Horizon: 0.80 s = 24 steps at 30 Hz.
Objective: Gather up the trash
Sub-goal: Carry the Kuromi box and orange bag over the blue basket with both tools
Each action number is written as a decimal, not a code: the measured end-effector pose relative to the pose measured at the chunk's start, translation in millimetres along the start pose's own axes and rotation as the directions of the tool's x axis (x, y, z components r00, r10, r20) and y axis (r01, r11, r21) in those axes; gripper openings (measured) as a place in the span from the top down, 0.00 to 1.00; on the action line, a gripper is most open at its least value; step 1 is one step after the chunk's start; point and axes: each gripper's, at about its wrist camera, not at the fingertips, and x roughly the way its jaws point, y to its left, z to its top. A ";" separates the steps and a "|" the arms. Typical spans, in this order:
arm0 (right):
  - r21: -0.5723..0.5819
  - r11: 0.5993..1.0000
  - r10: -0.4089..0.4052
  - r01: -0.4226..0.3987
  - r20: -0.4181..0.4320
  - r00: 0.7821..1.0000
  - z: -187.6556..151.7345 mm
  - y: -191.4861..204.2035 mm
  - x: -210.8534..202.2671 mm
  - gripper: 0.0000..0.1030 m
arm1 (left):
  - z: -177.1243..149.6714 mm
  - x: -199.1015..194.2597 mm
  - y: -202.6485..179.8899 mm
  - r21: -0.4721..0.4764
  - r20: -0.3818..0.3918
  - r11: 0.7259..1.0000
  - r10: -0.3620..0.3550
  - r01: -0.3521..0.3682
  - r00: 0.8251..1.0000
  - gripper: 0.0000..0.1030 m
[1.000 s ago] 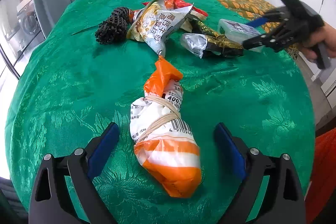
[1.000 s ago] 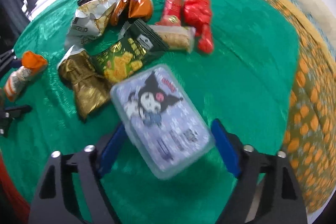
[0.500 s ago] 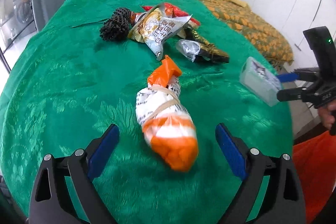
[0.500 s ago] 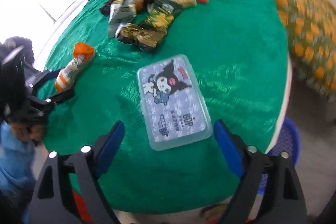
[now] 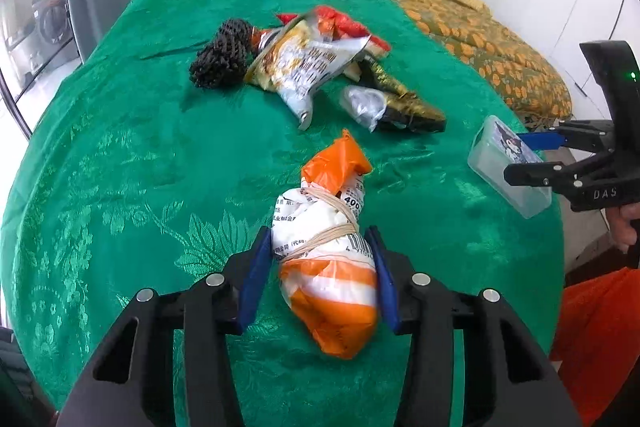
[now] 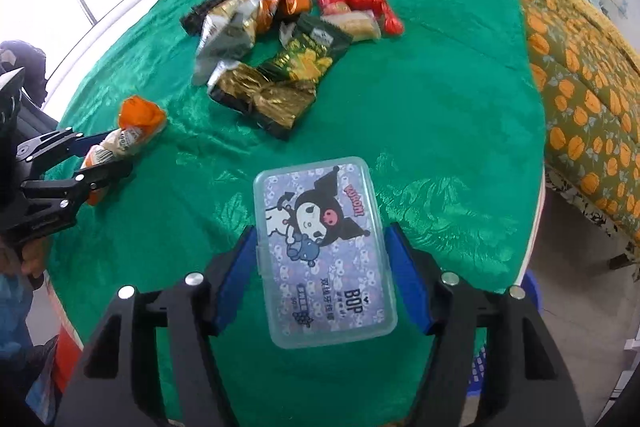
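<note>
In the lower middle of the left wrist view, the left gripper (image 5: 320, 269) tilts down toward the green cloth-covered table (image 5: 120, 163), its jaws having just closed in from wide so that both blue pads now press the flanks of an orange-and-white wrapped packet (image 5: 328, 267) bound with rubber bands, which lies on the cloth with its orange twisted end pointing up the frame. At the right edge of that view the right gripper (image 5: 532, 157) reaches in from the side, a hand (image 5: 624, 223) on its handle, holding a clear plastic cartoon-printed box (image 5: 506, 167) tilted at the table's right rim. In the right wrist view the same box (image 6: 324, 251) sits between the right gripper's (image 6: 322, 275) jaws, which have just been closing; the blue pads lie against its long sides. The box hangs over the near part of the table, close to the rim in the lower right. A heap of snack wrappers (image 6: 280, 39) lies in the upper middle, well apart from both grippers, with bare green cloth between. A bed with an orange-patterned cover (image 6: 580, 75) runs along the right, across a narrow strip of floor.
</note>
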 end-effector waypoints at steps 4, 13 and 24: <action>0.043 0.998 0.044 -0.047 0.065 0.997 -9.5 -3.1 -19.2 0.39 | -0.1 -10.5 -14.2 0.000 0.031 1.000 -0.022 0.022 0.999 0.57; 0.246 0.963 0.053 -0.110 0.229 0.972 -56.4 -68.4 -72.3 0.39 | 11.9 -13.5 -93.4 0.018 0.033 0.989 -0.150 0.150 0.988 0.57; 0.477 0.873 -0.212 0.104 0.178 0.961 -139.9 -200.1 -79.8 0.38 | 35.4 28.4 -258.9 0.165 -0.068 0.942 -0.285 0.292 0.956 0.57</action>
